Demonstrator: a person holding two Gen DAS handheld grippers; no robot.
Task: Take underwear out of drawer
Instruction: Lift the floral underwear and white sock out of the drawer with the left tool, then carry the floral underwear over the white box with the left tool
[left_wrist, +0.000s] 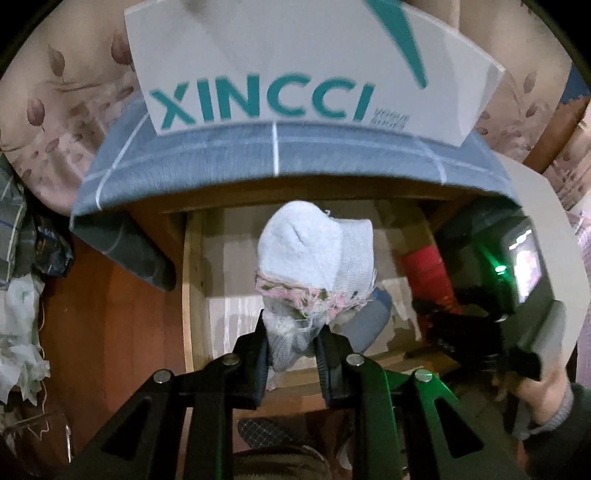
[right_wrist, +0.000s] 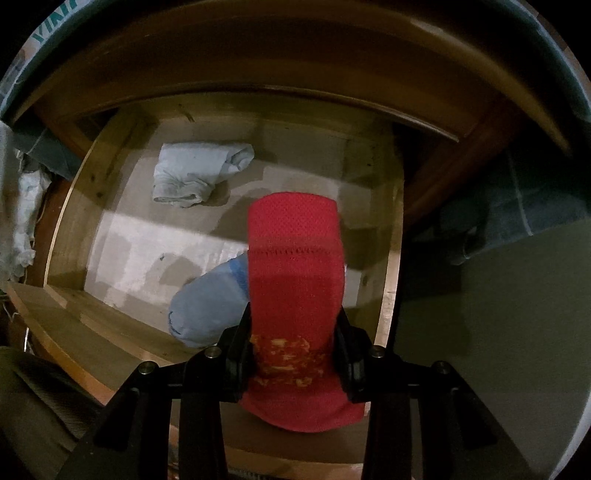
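Note:
My left gripper (left_wrist: 291, 332) is shut on a white rolled garment with a frayed pink floral edge (left_wrist: 314, 254), held up above the open wooden drawer (left_wrist: 194, 295). My right gripper (right_wrist: 293, 332) is shut on a red knitted garment with a yellow pattern (right_wrist: 295, 280), hanging over the drawer (right_wrist: 70, 229). Inside the drawer lie a blue-grey rolled piece (right_wrist: 207, 306) near the front and a pale folded piece (right_wrist: 199, 173) at the back. The blue-grey piece (left_wrist: 369, 321) also shows in the left wrist view. The right gripper and the hand holding it (left_wrist: 480, 325) appear at the right there.
A white box printed XINCCI (left_wrist: 295, 62) stands on a blue checked cloth (left_wrist: 280, 158) atop the cabinet, overhanging the drawer. Floral fabric (left_wrist: 55, 110) lies behind. Crumpled bags and paper (left_wrist: 18, 314) pile up at the left. A slipper (left_wrist: 273, 432) is on the floor below.

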